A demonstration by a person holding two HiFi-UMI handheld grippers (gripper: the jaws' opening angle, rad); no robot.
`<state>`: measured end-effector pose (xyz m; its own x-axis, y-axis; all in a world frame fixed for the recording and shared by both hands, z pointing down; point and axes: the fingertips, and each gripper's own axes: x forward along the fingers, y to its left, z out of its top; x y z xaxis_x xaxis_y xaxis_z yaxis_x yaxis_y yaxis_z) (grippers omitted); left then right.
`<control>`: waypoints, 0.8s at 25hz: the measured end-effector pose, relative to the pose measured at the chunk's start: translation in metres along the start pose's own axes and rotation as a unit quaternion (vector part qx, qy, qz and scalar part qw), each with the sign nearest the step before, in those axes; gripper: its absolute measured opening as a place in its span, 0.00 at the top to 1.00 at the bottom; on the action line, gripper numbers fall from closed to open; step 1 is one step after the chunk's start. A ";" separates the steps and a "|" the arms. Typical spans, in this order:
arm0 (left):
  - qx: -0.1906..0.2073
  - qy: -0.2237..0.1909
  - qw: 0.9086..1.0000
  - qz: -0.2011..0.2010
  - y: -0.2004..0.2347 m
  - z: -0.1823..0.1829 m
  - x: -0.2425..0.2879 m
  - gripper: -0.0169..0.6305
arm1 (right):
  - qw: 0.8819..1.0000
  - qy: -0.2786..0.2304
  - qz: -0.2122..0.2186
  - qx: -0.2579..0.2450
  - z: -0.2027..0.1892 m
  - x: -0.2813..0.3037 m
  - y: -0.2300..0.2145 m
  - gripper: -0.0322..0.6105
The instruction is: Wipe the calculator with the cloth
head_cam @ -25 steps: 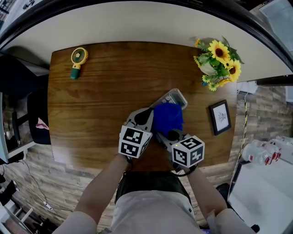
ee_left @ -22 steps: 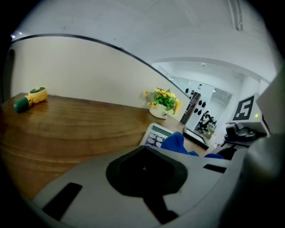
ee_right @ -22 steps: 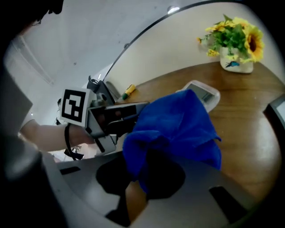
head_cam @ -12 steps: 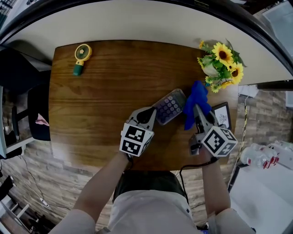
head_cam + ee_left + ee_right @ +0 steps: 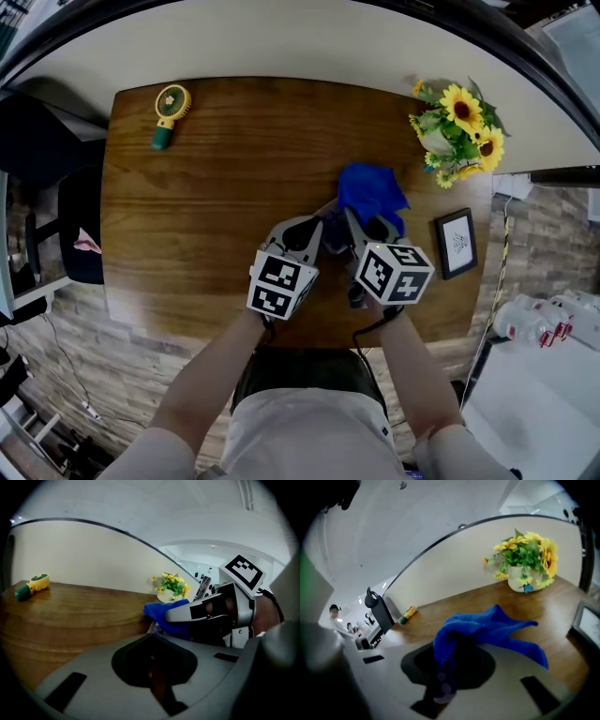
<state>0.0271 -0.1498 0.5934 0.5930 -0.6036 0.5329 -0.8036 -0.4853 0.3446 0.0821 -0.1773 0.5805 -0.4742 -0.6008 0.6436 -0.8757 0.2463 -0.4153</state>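
The blue cloth [image 5: 371, 190] lies bunched over the far end of the calculator [image 5: 332, 232], which shows only as a dark sliver between the two grippers. My right gripper [image 5: 364, 223] is shut on the cloth [image 5: 487, 630], whose folds spill out ahead of the jaws. The left gripper [image 5: 309, 228] sits at the calculator's near left end with its jaws closed on it. In the left gripper view the calculator's edge [image 5: 154, 626] peeks out just past the jaw tips, with the cloth [image 5: 164, 613] and the right gripper [image 5: 211, 613] right behind it.
On the wooden table [image 5: 216, 187] a pot of sunflowers [image 5: 455, 131] stands at the far right corner. A small picture frame [image 5: 457, 244] lies near the right edge. A yellow-green hand fan [image 5: 167, 114] rests at the far left. A dark chair is beside the table's left edge.
The right gripper carried the cloth off the calculator to the right, then brought it back onto the calculator's far end. The left gripper has stayed put.
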 end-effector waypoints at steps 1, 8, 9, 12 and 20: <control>0.002 -0.001 1.000 0.002 0.000 0.000 0.000 0.97 | 1.000 0.006 0.017 0.012 -0.004 -0.001 0.006 0.84; 0.001 0.001 1.000 0.003 0.001 -0.002 0.001 0.97 | 0.991 0.095 0.096 -0.018 -0.047 -0.018 0.041 0.85; 0.001 0.002 1.000 0.003 0.001 -0.003 0.000 0.97 | 0.989 0.107 0.095 -0.027 -0.052 -0.022 0.042 0.85; -0.001 0.001 1.000 0.002 0.000 -0.001 0.000 0.97 | 0.983 0.149 0.102 -0.035 -0.064 -0.033 0.039 0.85; 0.009 -0.001 1.000 0.001 0.001 0.000 0.000 0.97 | 0.983 0.091 0.121 -0.100 0.001 -0.034 0.044 0.84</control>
<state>0.0265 -0.1504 0.5935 0.5922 -0.6055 0.5317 -0.8033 -0.4955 0.3304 0.0598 -0.1466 0.5401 -0.6634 -0.3644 0.6535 -0.7269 0.5210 -0.4475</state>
